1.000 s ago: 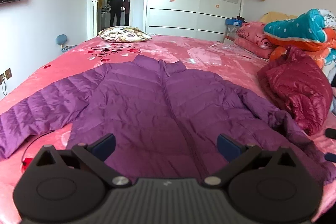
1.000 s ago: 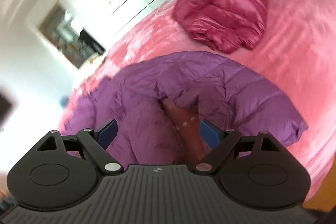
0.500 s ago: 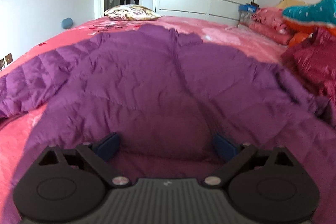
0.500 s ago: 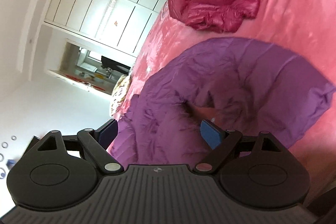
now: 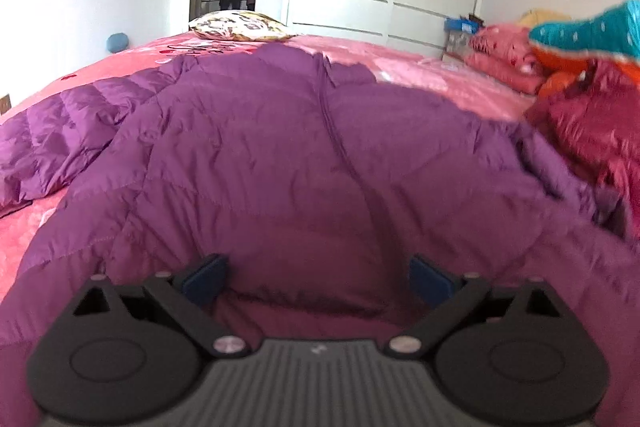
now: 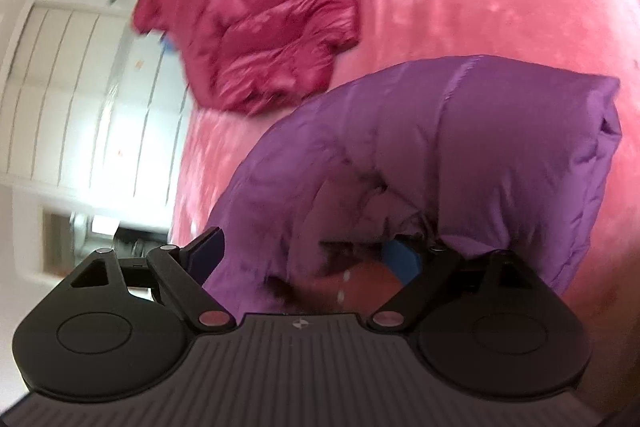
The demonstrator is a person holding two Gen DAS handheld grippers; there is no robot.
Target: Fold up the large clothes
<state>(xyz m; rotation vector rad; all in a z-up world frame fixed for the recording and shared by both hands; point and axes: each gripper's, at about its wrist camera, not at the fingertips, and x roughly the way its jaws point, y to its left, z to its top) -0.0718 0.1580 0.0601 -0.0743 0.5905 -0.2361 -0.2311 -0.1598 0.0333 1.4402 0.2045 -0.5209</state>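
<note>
Purple down jacket (image 5: 304, 155) spread front-up on pink bed (image 5: 432, 71), filling centre of left view; hem bunched between fingers of left hand-held gripper (image 5: 318, 277), spread wide, not clamped. Right hand-held gripper (image 6: 306, 255) rolled sideways, spread wide around sleeve (image 6: 500, 131) at lower centre of right view.

Risks, judged: slick puffy fabric slipping from a shallow bite; sleeve dragging askew. Maroon jacket (image 6: 256, 15) near, upper left of right view, could snag.
</note>
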